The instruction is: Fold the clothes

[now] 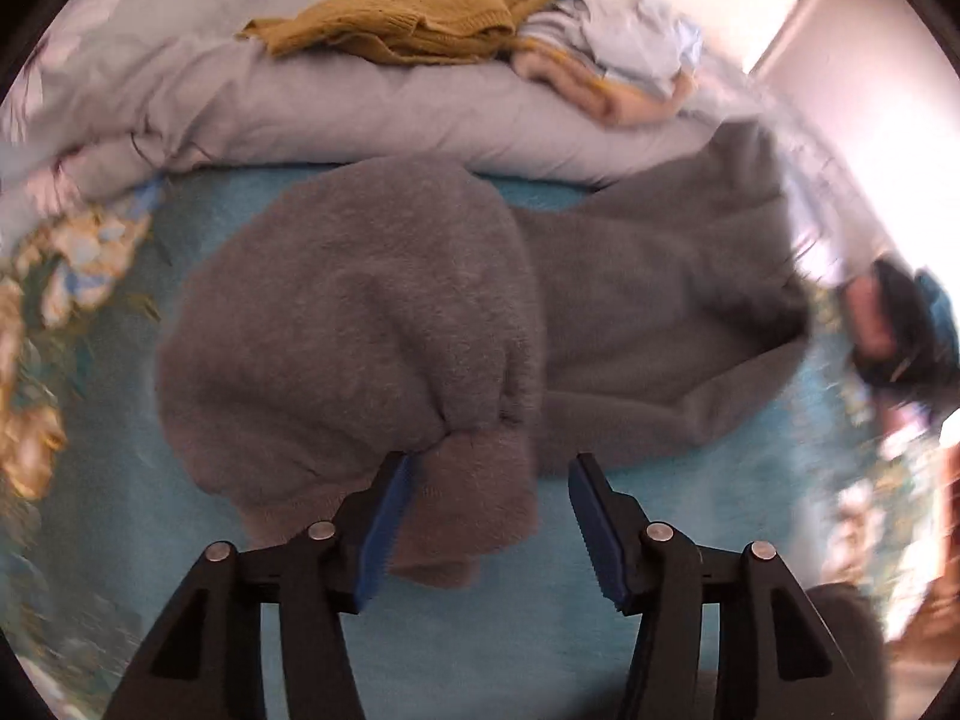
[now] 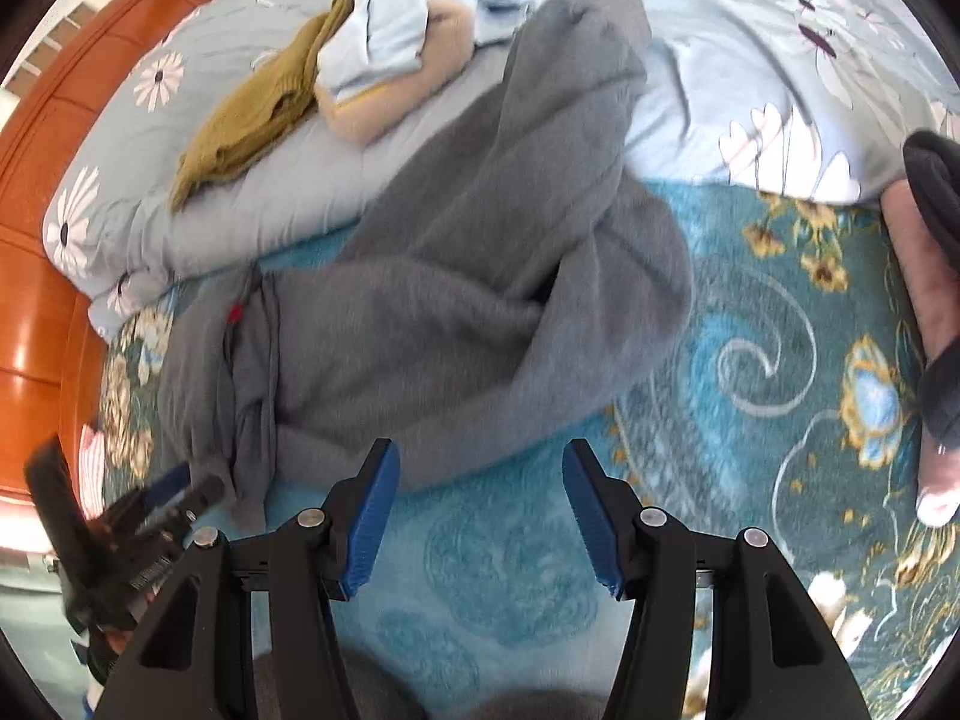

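Grey fleece point(image 1: 372, 312) lies spread on the teal floral bedsheet point(image 1: 180, 540), upper end reaching up onto the rolled pale quilt point(image 1: 372, 114). Left wrist view: left gripper point(image 1: 489, 519) jaws apart, nothing clamped; a bunched cuff-like end of the fleece sits between the blue pads point(image 1: 384, 528), touching or just beside the left-side pad, right-side pad clear of cloth. One fold of the fleece is laid over the rest on the left side of that view, a longer flat part running to the right. Right wrist view: right gripper point(image 2: 480, 516) jaws apart, empty, above bare bedsheet point(image 2: 510, 570) just beside the near edge of the fleece point(image 2: 456, 312); fleece not between the pads. Red tag point(image 2: 234, 313) shows on the fleece near its left end there. Left gripper point(image 2: 144, 540) appears blurred at lower left of the right view, at the fleece's end. On the quilt point(image 2: 240, 198) behind: mustard knit point(image 1: 408, 24), light blue garment point(image 1: 642, 42) and a peach piece point(image 1: 576, 81), touching each other in a loose pile. Orange wooden headboard point(image 2: 54, 192) at left of the right view. A hand point(image 2: 924, 300) with dark sleeve at the right edge. Edges motion-blurred.
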The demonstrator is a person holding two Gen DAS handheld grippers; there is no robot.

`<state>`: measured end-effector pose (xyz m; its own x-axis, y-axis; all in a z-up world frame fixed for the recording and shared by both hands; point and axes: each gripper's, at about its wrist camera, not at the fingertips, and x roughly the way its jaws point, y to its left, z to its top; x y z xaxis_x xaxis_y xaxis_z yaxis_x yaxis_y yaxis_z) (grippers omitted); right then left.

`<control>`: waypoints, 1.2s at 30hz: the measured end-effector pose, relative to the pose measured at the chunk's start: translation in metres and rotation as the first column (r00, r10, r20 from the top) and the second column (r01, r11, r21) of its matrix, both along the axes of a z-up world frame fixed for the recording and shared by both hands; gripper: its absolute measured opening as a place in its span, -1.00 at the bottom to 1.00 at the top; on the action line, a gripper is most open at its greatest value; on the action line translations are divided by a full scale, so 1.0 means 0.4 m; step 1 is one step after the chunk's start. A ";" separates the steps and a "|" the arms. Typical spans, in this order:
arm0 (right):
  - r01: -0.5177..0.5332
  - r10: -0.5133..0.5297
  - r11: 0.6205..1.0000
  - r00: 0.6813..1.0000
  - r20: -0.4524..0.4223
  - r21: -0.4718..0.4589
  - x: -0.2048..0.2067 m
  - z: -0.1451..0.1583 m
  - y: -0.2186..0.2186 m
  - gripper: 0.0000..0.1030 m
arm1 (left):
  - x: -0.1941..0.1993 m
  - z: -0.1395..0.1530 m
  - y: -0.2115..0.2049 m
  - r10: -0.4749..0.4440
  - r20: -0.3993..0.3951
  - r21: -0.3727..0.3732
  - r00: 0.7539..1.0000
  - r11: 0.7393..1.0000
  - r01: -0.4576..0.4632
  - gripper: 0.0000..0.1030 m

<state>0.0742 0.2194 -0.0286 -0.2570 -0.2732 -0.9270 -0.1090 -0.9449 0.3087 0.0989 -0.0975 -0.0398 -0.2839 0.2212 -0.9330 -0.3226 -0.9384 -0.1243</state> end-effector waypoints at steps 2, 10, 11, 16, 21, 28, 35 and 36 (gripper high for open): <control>-0.030 0.030 0.999 0.999 -0.026 0.015 -0.032 0.006 -0.015 0.13 | -0.007 -0.005 -0.016 0.006 -0.017 -0.014 1.000 1.000 -0.006 0.13; -0.243 0.248 0.961 0.968 -0.027 0.131 -0.167 -0.048 -0.125 0.13 | -0.045 0.008 -0.168 0.137 0.023 0.156 0.990 0.978 -0.138 -0.65; -0.251 0.255 0.958 0.967 -0.014 0.138 -0.179 -0.063 -0.130 0.13 | -0.053 0.010 -0.193 0.166 0.032 0.179 0.986 0.969 -0.169 -0.68; -0.270 0.264 0.948 0.963 0.055 0.172 -0.215 -0.141 -0.138 0.13 | -0.096 0.024 -0.290 0.282 0.021 0.192 0.959 0.940 -0.281 -0.71; -0.278 0.268 0.945 0.960 0.077 0.175 -0.185 -0.172 -0.139 -0.33 | -0.148 0.028 -0.368 0.370 0.022 0.221 0.929 0.904 -0.365 -0.72; -0.258 0.254 0.955 0.966 0.043 0.149 -0.072 -0.138 -0.095 -0.94 | -0.222 0.067 -0.445 0.424 -0.016 0.231 0.905 0.883 -0.410 -0.80; -0.173 0.184 0.972 0.981 -0.062 0.158 0.065 -0.023 -0.012 -0.95 | -0.345 0.166 -0.479 0.410 -0.139 0.206 0.901 0.902 -0.378 -0.83; -0.167 0.179 0.972 0.982 -0.063 0.163 0.082 -0.017 -0.007 -0.95 | -0.367 0.180 -0.480 0.405 -0.156 0.199 0.901 0.906 -0.373 -0.83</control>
